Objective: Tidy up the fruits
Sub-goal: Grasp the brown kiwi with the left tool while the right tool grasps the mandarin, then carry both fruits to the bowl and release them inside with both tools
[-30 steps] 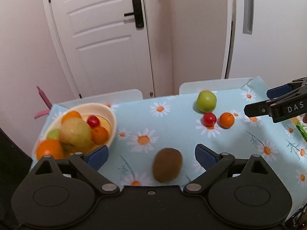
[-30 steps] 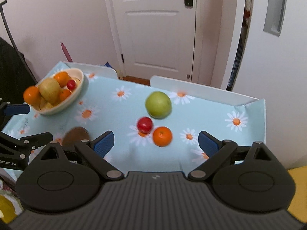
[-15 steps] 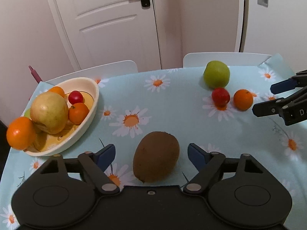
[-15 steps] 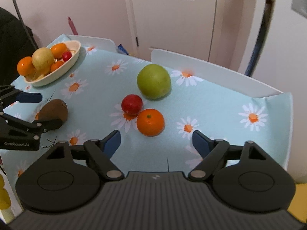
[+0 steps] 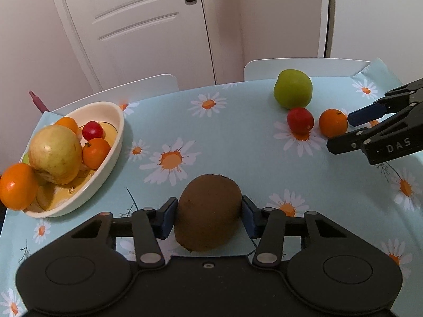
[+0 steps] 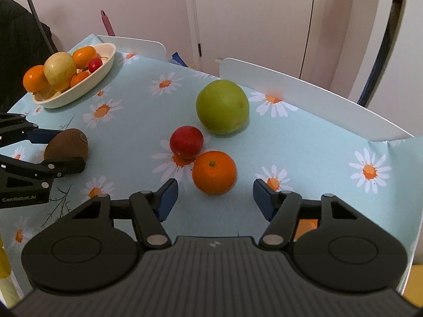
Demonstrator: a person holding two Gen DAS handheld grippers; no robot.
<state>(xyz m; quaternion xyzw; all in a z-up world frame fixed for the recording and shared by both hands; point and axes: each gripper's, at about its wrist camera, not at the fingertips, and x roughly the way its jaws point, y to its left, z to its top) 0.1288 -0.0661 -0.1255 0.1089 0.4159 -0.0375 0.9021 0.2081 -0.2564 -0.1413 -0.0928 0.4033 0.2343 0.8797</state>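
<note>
My left gripper [image 5: 208, 216] is shut on a brown kiwi [image 5: 208, 211] that rests on the tablecloth; the kiwi also shows in the right wrist view [image 6: 66, 145], between the left fingers. My right gripper [image 6: 214, 198] is open, its blue pads just short of a small orange [image 6: 214, 175]. A red plum-like fruit [image 6: 186, 145] touches the orange, and a green apple [image 6: 223, 106] lies behind them. A cream oval bowl [image 5: 111, 142] at the left holds several fruits: oranges, a yellow pear-like fruit and a red cherry.
The table has a light blue daisy-print cloth [image 5: 224, 137]. Two white chair backs [image 6: 304, 97] stand along its far edge, with a white door [image 5: 132, 26] behind. The cloth's right edge [image 6: 415, 185] drops off close to my right gripper.
My left gripper moved forward around the kiwi and closed on it. My right gripper came closer to the small orange, jaws still open.
</note>
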